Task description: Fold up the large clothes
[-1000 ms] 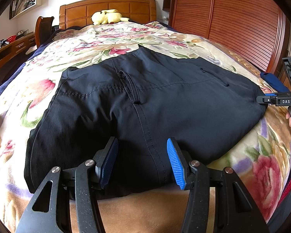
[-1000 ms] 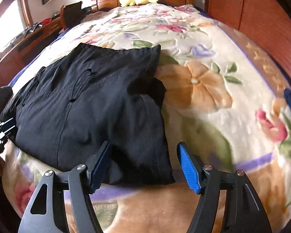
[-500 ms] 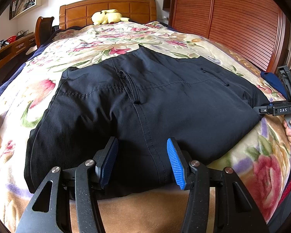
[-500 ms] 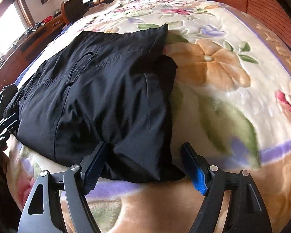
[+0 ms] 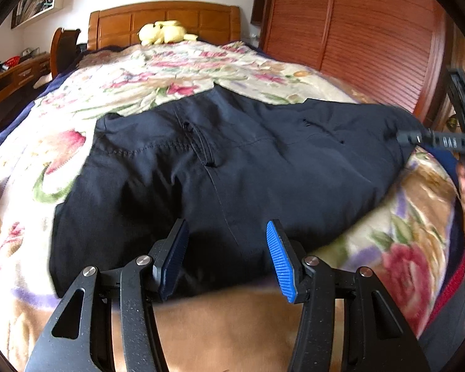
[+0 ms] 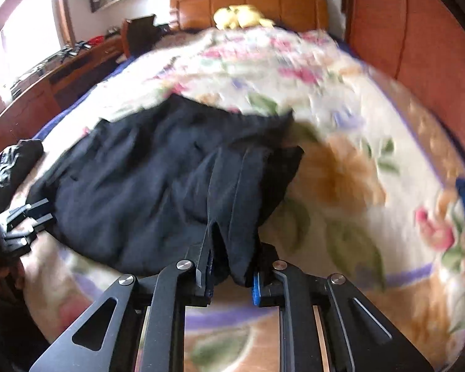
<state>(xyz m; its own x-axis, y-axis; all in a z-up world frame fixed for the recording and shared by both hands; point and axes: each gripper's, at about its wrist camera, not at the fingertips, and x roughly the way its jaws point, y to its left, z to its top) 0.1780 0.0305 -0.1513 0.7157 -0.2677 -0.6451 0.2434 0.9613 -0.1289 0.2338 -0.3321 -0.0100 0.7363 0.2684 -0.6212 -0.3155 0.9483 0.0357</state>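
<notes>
Bedroom, floral blanket [image 5: 183,71] | left-wrist view: dark trousers [image 5: 232,167] folded, frame centre; left gripper [image 5: 226,257] jaws apart, straddling near hem, nothing clamped; right gripper [image 5: 418,139] at right edge, lettering blurred, unreadable | right-wrist view: jaws just closed, clamped on trouser end, lower centre; another fold likely remains

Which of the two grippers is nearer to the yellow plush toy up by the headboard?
Neither clearly. The left gripper and the right gripper both sit at the foot end of the bed, with the dark trousers between them and the yellow plush toy.
</notes>
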